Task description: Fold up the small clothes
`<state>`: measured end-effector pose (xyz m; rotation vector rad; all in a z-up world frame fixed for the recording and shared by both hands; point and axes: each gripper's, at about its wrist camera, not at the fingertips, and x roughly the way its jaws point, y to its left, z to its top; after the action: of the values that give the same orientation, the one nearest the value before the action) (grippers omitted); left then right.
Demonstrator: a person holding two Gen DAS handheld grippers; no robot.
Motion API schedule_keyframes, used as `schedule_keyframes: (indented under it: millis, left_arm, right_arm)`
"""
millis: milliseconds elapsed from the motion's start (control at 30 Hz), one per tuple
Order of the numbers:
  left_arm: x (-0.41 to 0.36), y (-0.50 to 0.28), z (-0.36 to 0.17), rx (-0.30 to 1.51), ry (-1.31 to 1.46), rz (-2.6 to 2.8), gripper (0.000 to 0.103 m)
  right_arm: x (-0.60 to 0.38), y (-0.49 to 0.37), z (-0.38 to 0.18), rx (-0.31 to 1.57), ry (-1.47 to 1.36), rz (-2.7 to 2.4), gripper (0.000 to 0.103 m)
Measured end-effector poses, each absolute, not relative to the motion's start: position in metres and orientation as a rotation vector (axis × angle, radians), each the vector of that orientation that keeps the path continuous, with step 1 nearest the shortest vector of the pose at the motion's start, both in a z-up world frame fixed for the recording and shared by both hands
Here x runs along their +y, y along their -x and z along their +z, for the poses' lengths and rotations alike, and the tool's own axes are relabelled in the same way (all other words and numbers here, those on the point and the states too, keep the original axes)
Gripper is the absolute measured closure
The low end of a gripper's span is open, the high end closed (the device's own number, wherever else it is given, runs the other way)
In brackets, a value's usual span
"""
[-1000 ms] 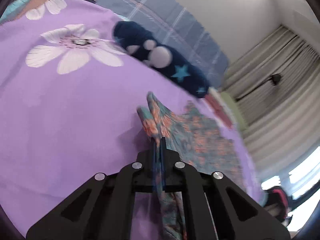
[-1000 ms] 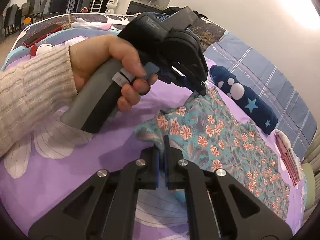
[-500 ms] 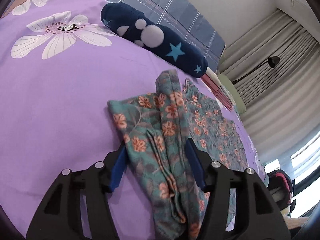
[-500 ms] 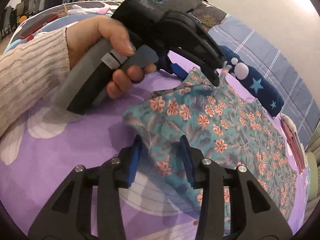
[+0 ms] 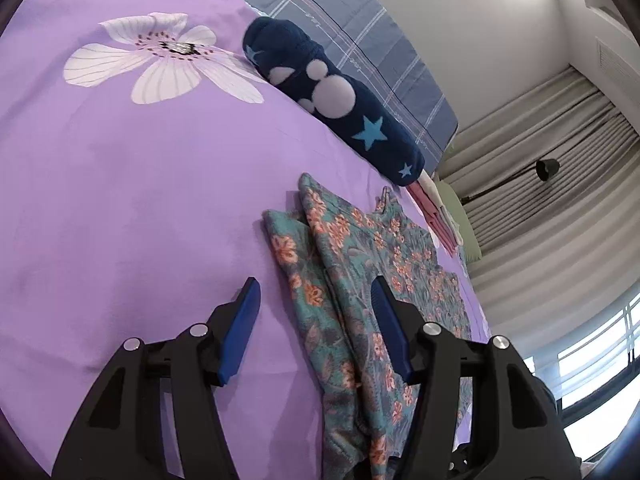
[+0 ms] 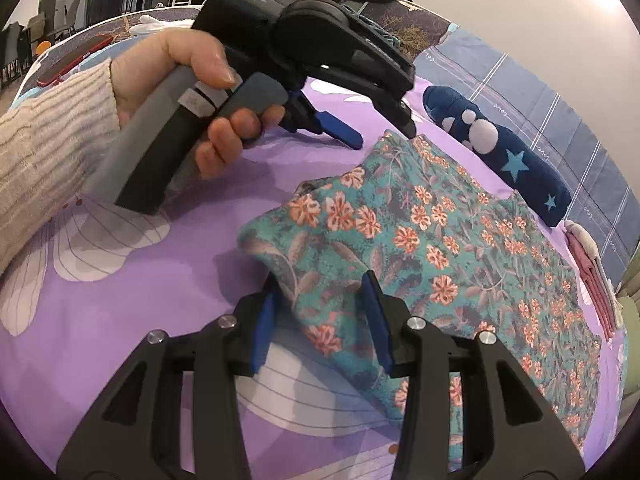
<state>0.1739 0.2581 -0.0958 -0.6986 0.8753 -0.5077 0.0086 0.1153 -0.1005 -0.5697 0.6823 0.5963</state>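
A teal garment with orange flowers [image 5: 352, 280] lies on the purple bedspread [image 5: 120, 200], its near edge folded over. It also shows in the right wrist view [image 6: 420, 240]. My left gripper [image 5: 316, 292] is open just above the garment's folded edge and holds nothing. It also shows in the right wrist view [image 6: 380, 136], held by a hand at the garment's far corner. My right gripper [image 6: 320, 292] is open, with the garment's near corner lying loose between the jaws.
A rolled dark blue cloth with stars and white dots [image 5: 332, 96] lies beyond the garment, also in the right wrist view [image 6: 500, 156]. A pink folded item [image 6: 592, 276] lies at the right. A grey checked pillow [image 5: 360, 32] is behind. Curtains and a window are at the right.
Both grippers were shut on the garment's edge one second ago. Both have opened and let it go, and the folded edge now lies on the bedspread.
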Motion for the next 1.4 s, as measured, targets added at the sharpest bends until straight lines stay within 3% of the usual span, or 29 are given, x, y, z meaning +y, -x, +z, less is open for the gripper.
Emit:
schedule_keyframes:
  millis: [600,900,933,1000,1033,1067,1100,1167,1400]
  left_arm:
    - [0.229,-0.168,-0.091,0.911,0.581,-0.6,0.045]
    - [0.22,-0.207,-0.098,0.887,0.6,-0.59,0.045]
    - [0.219,-0.211,-0.098,0.883,0.595,-0.584,0.049]
    - [0.216,-0.216,-0.099,0.892,0.577,-0.569,0.066]
    - [0.216,-0.22,-0.102,0.911,0.578,-0.557,0.084]
    - [0.217,-0.223,-0.105,0.93,0.591,-0.557,0.089]
    - [0.217,-0.225,-0.106,0.937,0.601,-0.557,0.09]
    - [0.214,-0.224,-0.099,0.939,0.567,-0.542,0.092]
    - [0.189,-0.224,-0.055,0.905,0.491,-0.543,0.092]
  right_arm:
    - [0.113,0.019,-0.097,0.658,0.639,0.557,0.055]
    - [0.137,-0.002,-0.1,0.64,0.654,0.478,0.055]
    - [0.14,-0.007,-0.1,0.642,0.65,0.466,0.055]
    - [0.143,-0.016,-0.102,0.645,0.639,0.448,0.058]
    - [0.144,-0.02,-0.102,0.65,0.632,0.453,0.06]
    - [0.144,-0.024,-0.102,0.661,0.623,0.461,0.069]
    - [0.142,-0.026,-0.101,0.668,0.611,0.463,0.082]
    - [0.134,-0.032,-0.098,0.685,0.564,0.463,0.097]
    - [0.08,-0.035,-0.057,0.631,0.336,0.478,0.098]
